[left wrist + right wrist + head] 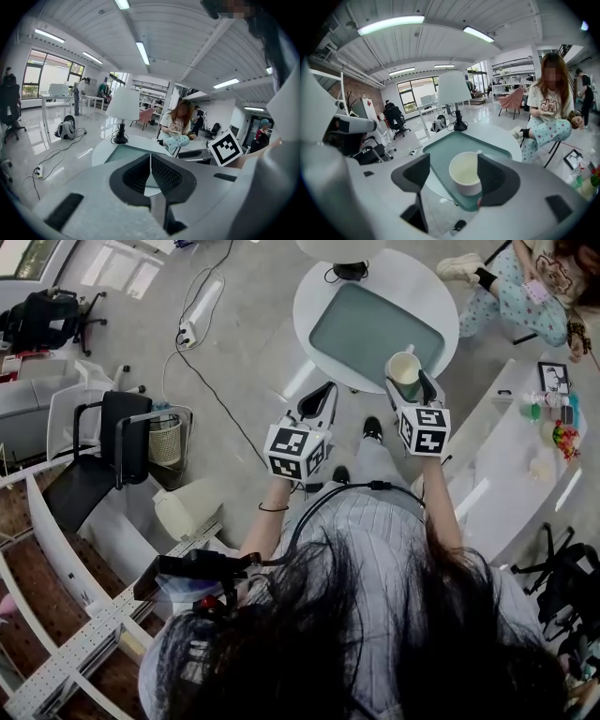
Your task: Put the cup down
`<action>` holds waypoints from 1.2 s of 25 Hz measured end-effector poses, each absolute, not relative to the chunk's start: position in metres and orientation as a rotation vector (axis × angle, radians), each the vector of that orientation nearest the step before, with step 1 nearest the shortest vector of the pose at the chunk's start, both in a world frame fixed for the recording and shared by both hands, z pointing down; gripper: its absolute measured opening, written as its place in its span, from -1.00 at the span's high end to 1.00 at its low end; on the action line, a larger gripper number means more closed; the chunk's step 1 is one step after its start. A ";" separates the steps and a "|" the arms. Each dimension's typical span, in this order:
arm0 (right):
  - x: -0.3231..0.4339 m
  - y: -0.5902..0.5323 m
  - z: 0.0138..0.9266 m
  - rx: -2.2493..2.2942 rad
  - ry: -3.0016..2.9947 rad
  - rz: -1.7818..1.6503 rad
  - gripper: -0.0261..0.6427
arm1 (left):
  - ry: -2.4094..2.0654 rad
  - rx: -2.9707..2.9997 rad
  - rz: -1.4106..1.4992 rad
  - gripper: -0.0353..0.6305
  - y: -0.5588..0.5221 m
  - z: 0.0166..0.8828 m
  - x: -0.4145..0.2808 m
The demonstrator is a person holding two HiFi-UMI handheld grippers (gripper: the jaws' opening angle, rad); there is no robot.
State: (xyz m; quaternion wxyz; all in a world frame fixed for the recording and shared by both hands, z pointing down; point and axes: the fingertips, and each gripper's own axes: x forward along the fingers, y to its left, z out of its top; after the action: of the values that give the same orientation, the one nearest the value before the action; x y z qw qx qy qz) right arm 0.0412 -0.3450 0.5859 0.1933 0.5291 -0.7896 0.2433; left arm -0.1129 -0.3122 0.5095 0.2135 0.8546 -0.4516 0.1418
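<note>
Sitting upright between the jaws of the right gripper (411, 382), the cup (466, 174) is over the near right corner of the green mat (454, 140), close to the near edge of the round white table (319, 306). Those jaws stand wide. The right pad lies against or just beside the cup's wall, while the left pad is clearly apart from it, with mat showing in the gap. So the cup is bracketed rather than clamped. Whether its base already rests on the mat I cannot tell.

Its axis is vertical and its mouth faces up, so a straight pull back toward the table's near edge looks like the cleanest way to clear it. The right pad's closeness could drag it.

It is a short, round, white cup with a smooth glazed look and a pale, empty inside. The mat looks flat, matte and slightly rubbery.

The left gripper (150, 164) is off the table's near left edge, its ribbed pads pressed together on nothing.
</note>
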 end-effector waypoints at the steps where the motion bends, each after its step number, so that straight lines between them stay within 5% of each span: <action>1: 0.041 -0.342 0.583 1.508 -2.215 0.677 0.02 | -1.254 2.374 0.390 0.84 -0.309 0.508 -0.115; 3: 0.039 -0.335 0.577 1.549 -2.216 0.675 0.25 | -1.257 2.380 0.384 0.84 -0.302 0.506 -0.118; 30: -0.043 -0.179 0.530 1.552 -2.346 0.662 0.69 | -1.282 2.453 0.289 0.84 -0.156 0.482 -0.176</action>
State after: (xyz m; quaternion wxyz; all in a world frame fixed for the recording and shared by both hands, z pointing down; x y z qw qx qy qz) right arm -0.0431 -0.1790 0.5304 0.1255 0.5326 -0.8055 0.2274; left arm -0.1759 -0.1555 0.4823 0.1785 0.8673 -0.4534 0.1021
